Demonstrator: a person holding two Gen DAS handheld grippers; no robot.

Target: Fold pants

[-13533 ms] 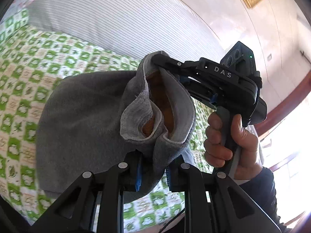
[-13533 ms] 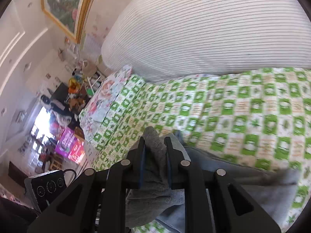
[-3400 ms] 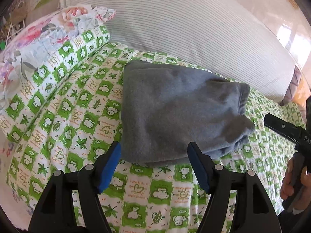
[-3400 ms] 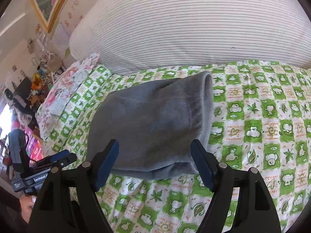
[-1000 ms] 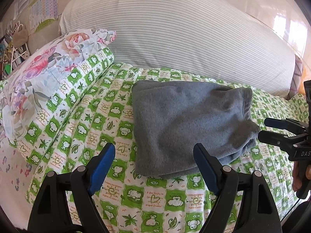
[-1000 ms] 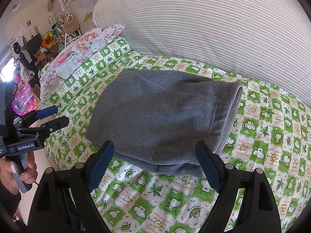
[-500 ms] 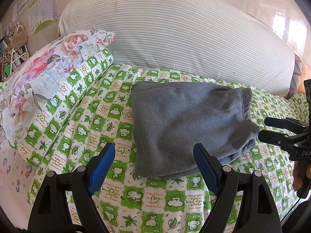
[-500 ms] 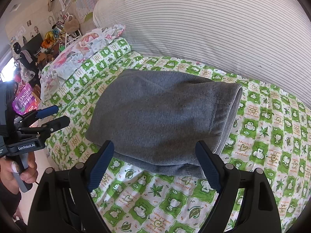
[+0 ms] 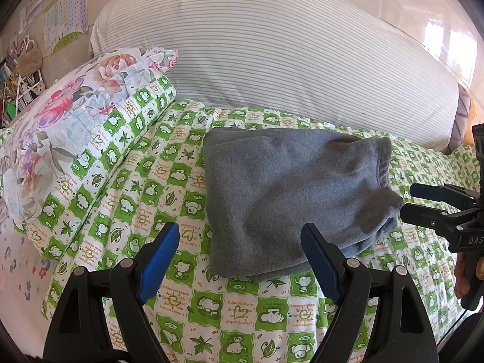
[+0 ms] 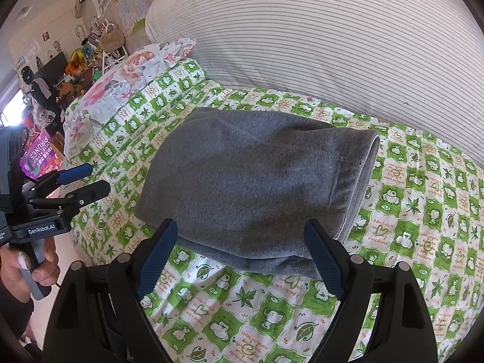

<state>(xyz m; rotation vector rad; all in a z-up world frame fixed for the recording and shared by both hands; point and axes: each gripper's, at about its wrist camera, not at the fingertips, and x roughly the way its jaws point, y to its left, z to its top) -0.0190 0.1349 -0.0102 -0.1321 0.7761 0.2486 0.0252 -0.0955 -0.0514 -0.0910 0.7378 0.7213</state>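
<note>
The grey fleece pants (image 9: 290, 193) lie folded in a compact bundle on the green-and-white patterned bed sheet (image 9: 169, 163); they also show in the right wrist view (image 10: 251, 181). My left gripper (image 9: 242, 242) is open and empty, held back from the bundle's near edge. My right gripper (image 10: 239, 239) is open and empty just above the bundle's near edge. The right gripper also shows at the right of the left wrist view (image 9: 423, 202), close to the waistband end. The left gripper shows at the left of the right wrist view (image 10: 81, 181).
A large striped cushion (image 9: 287, 48) lies along the back of the bed. A floral pillow (image 9: 75, 106) sits at the left. The bed's edge and pale floor (image 9: 18, 272) are at the lower left. Cluttered shelves and a purple box (image 10: 39, 157) stand beyond the bed.
Over the last second almost nothing moved; both grippers stay open and clear of the pants. Earlier, both were shut on the pants, holding them up, before the bundle lay on the bed.
</note>
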